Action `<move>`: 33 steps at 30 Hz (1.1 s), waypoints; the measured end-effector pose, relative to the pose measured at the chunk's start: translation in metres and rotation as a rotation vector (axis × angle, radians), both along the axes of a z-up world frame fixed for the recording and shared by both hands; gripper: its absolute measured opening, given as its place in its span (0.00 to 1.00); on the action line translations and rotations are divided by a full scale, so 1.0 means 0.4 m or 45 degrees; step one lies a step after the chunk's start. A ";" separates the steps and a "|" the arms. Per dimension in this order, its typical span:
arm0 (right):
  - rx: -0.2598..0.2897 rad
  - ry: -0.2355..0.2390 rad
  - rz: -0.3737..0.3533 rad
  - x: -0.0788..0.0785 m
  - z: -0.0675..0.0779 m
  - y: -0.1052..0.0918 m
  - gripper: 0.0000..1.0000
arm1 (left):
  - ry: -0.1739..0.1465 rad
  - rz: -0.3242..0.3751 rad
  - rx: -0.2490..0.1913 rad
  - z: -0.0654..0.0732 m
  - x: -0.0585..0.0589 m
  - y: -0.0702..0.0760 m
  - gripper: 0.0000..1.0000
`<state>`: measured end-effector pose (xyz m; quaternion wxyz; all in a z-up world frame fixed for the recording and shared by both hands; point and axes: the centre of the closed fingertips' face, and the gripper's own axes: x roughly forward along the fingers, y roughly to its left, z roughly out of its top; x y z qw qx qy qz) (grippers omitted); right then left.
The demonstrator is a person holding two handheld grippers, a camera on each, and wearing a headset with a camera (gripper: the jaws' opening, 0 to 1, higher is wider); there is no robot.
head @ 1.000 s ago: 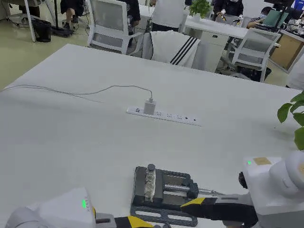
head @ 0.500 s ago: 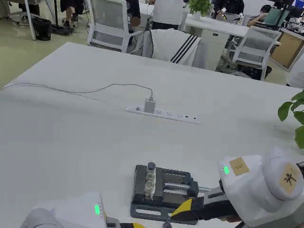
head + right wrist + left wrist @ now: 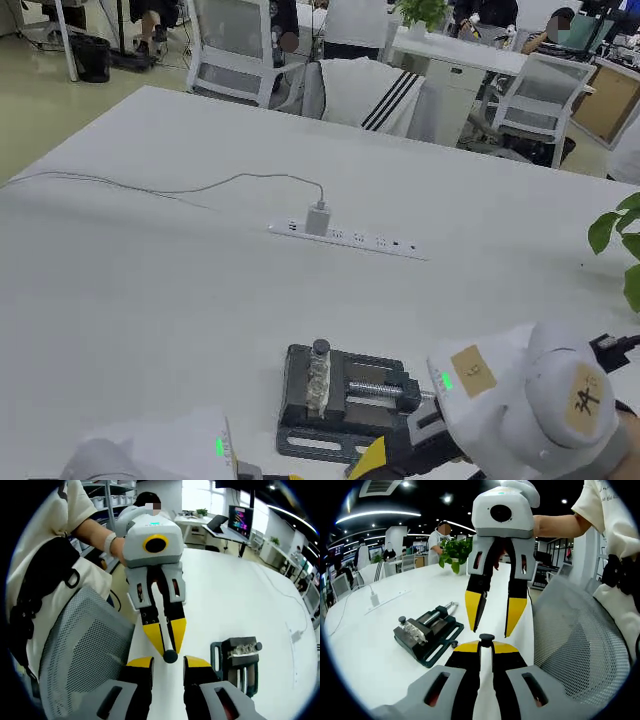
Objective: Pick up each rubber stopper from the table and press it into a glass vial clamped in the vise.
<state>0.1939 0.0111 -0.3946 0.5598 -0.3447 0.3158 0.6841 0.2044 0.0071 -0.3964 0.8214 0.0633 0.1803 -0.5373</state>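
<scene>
Faced a wide white table (image 3: 120, 300). Saw a white power strip (image 3: 345, 238) toward 12 o'clock, grey cable (image 3: 150, 190) trailing off to 9. Noted mesh office chairs (image 3: 228, 45) and desks (image 3: 440, 48) beyond at 12 to 1, green leaves (image 3: 620, 235) at 3, pale floor (image 3: 40, 105) at 10. Caught ceiling strip lights (image 3: 380, 515) overhead.

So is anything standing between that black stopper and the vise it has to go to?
Nothing visible. The left hand-held gripper holds the stopper, and bare table lies between it and the vise. The right hand-held gripper faces it, open, beside that path.
</scene>
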 end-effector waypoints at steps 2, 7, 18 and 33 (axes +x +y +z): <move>0.003 0.010 0.005 -0.002 0.000 0.001 0.17 | 0.001 -0.001 -0.001 0.001 -0.001 0.000 0.04; -0.001 0.015 0.011 -0.005 0.000 0.001 0.14 | 0.000 0.004 -0.009 0.004 0.000 -0.002 0.04; -0.030 0.002 0.037 -0.005 -0.008 -0.005 0.11 | -0.002 -0.003 -0.017 0.004 -0.005 -0.009 0.04; -0.044 -0.013 0.020 0.001 -0.007 0.001 0.08 | 0.005 0.011 -0.029 0.005 -0.004 -0.008 0.04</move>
